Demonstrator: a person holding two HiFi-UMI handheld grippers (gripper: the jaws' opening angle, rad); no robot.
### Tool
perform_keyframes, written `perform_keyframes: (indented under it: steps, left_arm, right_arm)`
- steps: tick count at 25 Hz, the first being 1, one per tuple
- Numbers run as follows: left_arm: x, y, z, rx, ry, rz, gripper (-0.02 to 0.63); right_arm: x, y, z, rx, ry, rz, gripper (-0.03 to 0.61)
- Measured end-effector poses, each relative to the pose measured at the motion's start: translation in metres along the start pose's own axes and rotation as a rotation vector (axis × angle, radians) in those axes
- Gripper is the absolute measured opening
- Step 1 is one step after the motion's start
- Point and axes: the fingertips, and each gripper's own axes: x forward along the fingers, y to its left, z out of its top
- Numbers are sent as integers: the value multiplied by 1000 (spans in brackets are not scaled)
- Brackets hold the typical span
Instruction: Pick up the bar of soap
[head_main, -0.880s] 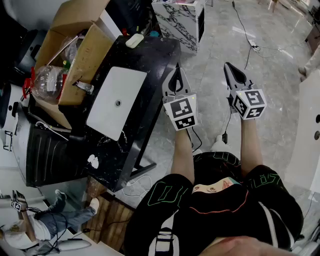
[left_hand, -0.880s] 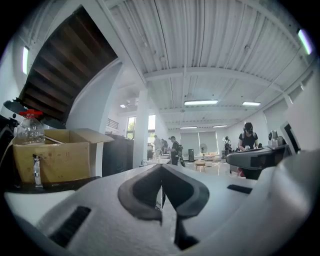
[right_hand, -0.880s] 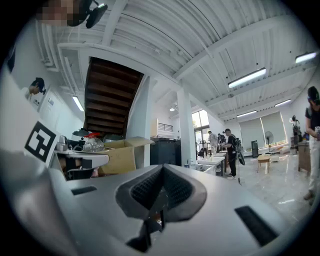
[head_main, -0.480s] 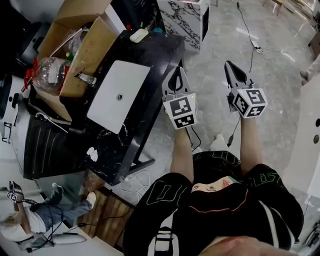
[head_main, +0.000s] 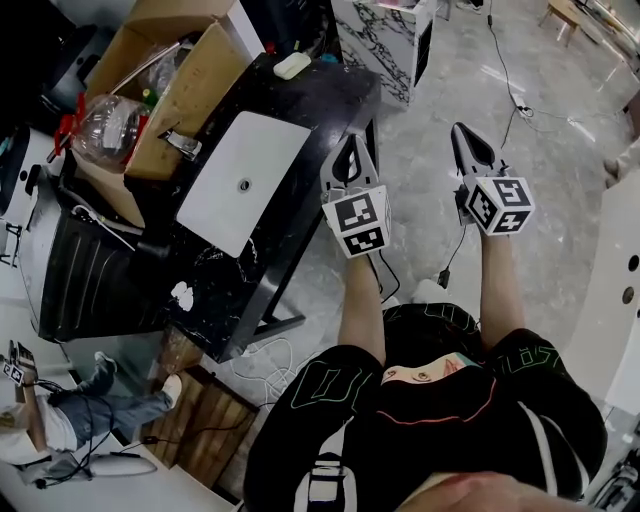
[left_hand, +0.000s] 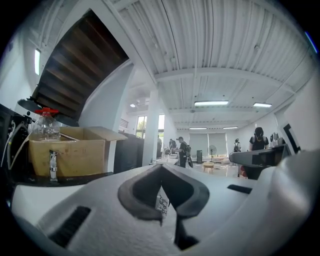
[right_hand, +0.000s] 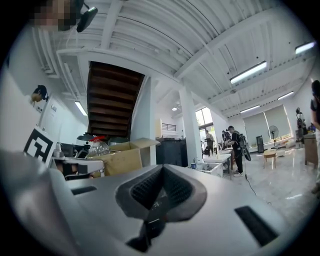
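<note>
Holding the left gripper (head_main: 352, 145) and right gripper (head_main: 460, 132) side by side, you have both pairs of jaws pressed together, gripping nothing. The bar of soap (head_main: 292, 65) lies well ahead and left of the left jaws, on the black countertop (head_main: 322, 105).

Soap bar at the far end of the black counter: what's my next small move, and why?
Probably ease the left tongs forward toward the soap, opening them on the way. The soap lies untouched at the counter's far end, beyond the white basin; the left tongs are nearer it than the right tongs, and both are shut and empty.
</note>
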Motion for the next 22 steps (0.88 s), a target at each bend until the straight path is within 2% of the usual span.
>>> perform_keyframes:
  steps: [8,13,22]
  left_arm:
    - [-1,13,10,-17,-40,21,8]
    - [3,18,16,-33,-59,25,8]
    - [15,22,32,-34,-106,16,8]
  right_arm:
    - [4,5,9,-21,-22,16,6]
    - [1,-8,19,-18,-37,-15,6]
    - [10,-11,36,-41,-68,-12,6]
